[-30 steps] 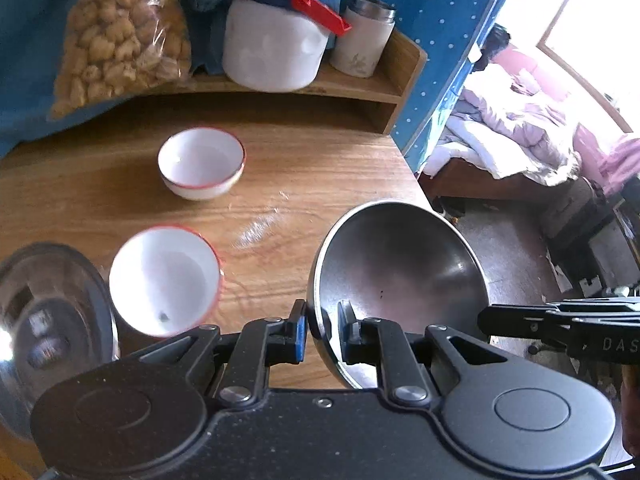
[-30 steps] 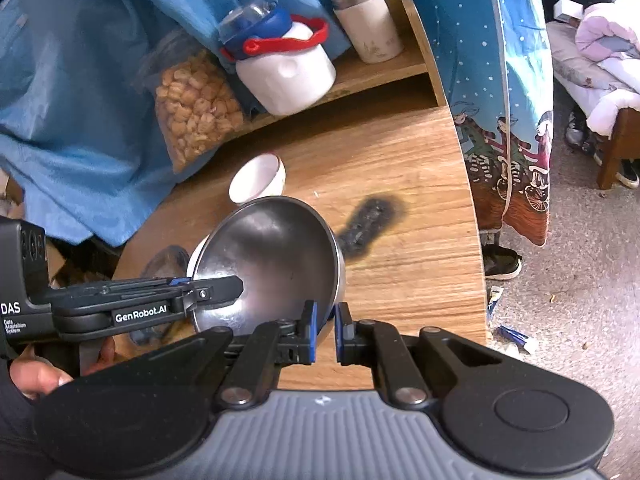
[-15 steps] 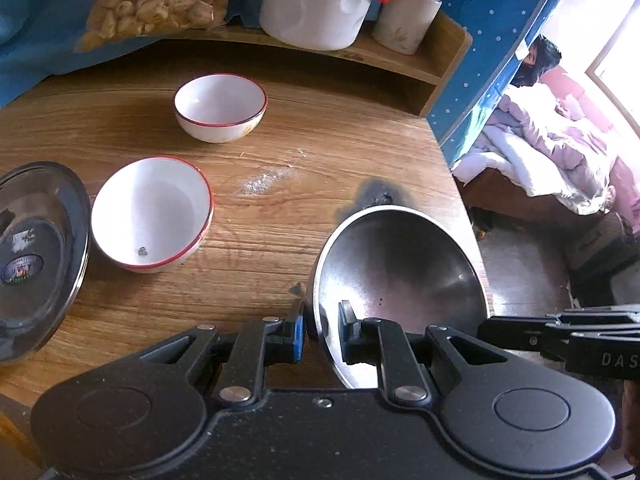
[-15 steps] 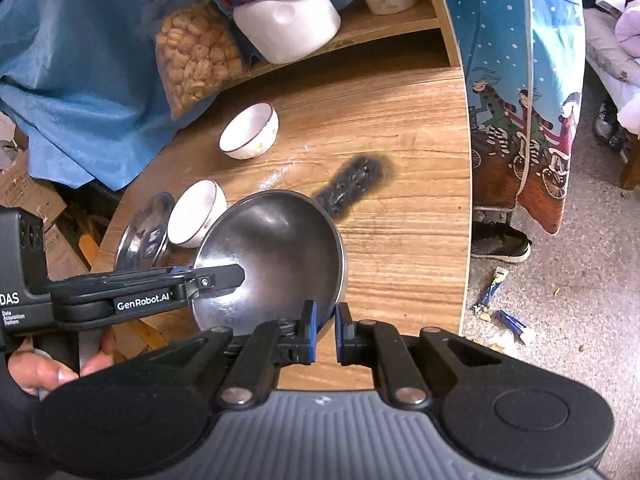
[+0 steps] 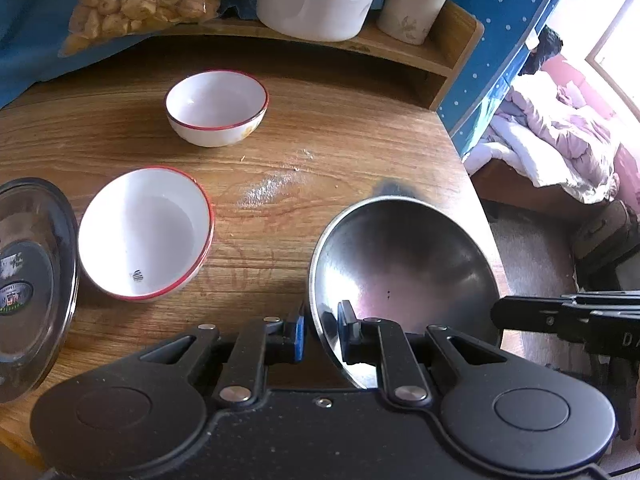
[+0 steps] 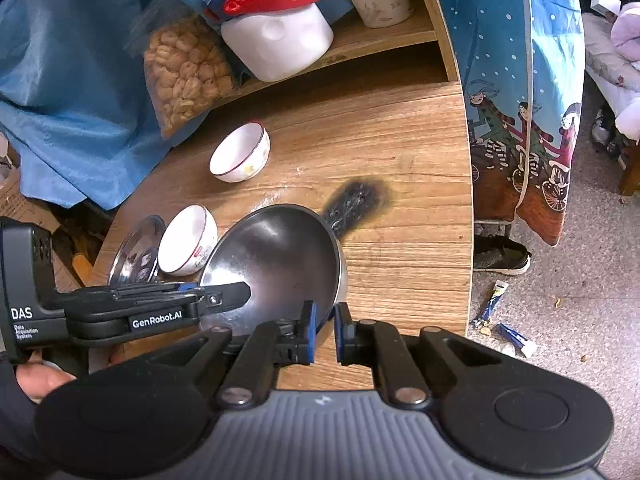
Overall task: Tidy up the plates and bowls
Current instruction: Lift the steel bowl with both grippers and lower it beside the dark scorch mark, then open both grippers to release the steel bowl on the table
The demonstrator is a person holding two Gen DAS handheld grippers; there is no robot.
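So far I am holding the steel bowl by its rim with both the left gripper and the right gripper clamped; ahead-left, two white bowls and a plate are still waiting unstacked.

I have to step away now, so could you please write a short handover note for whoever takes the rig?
Left gripper and right gripper: both shut on the steel bowl's rim, holding it tilted over the table's right side.
On the table: two red-rimmed white bowls standing apart, steel plate at the left edge.
Done: nothing stacked yet.
Left: set the steel bowl down, group bowls and plate.
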